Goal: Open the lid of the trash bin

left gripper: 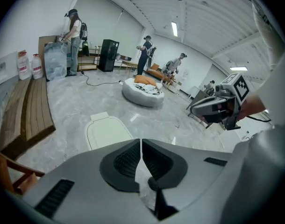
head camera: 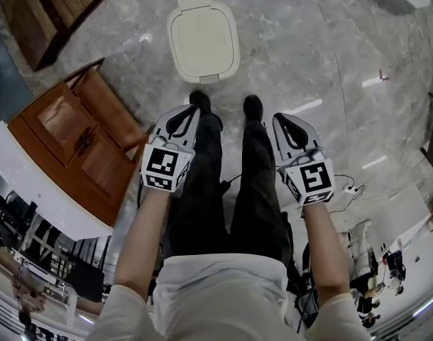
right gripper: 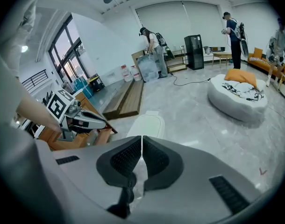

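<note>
Left tongs (left gripper: pixel 141 143) closed, right tongs (right gripper: pixel 141 140) closed, empty

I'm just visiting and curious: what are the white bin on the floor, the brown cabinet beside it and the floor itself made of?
The trash bin looks like moulded plastic: cream, smooth, matte, rounded corners. The cabinet seems wood: reddish-brown, varnish sheen, panelled fronts. The floor looks like polished stone or tile: grey veining, reflected lights.

The grey marbled floor (head camera: pixel 309 62) carries a white bin (head camera: pixel 203 40), lid down. 2 black shoes (head camera: pixel 253 107) stand just beside it, a wooden cabinet (head camera: pixel 74 144) to its left, plank platform (head camera: pixel 50 6) and beanbag (right gripper: pixel 238 97) farther off.
</note>
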Available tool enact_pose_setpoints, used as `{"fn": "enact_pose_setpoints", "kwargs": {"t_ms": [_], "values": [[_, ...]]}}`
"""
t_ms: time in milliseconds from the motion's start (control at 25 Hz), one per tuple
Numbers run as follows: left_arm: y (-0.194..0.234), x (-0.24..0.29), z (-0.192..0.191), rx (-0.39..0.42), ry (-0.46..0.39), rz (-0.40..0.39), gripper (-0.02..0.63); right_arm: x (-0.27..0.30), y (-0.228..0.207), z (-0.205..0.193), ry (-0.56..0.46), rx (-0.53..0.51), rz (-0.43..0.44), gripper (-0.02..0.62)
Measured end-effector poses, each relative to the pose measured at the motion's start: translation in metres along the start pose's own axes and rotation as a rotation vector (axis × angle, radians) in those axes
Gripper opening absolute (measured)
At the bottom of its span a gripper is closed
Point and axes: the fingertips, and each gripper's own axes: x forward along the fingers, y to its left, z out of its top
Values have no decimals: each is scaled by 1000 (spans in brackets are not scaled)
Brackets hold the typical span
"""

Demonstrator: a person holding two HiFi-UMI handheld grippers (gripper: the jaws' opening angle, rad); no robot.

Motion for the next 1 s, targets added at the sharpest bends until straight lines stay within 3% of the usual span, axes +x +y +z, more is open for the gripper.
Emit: {"fn": "enact_pose_setpoints", "kwargs": {"t_ms": [640,1000], "values": [[11,102,-86,130,160,-33,26,60,-7,-67,18,108,21,31],[22,132,-112,201,262,-22,74,67,-20,-87,24,164,3,31]]}}
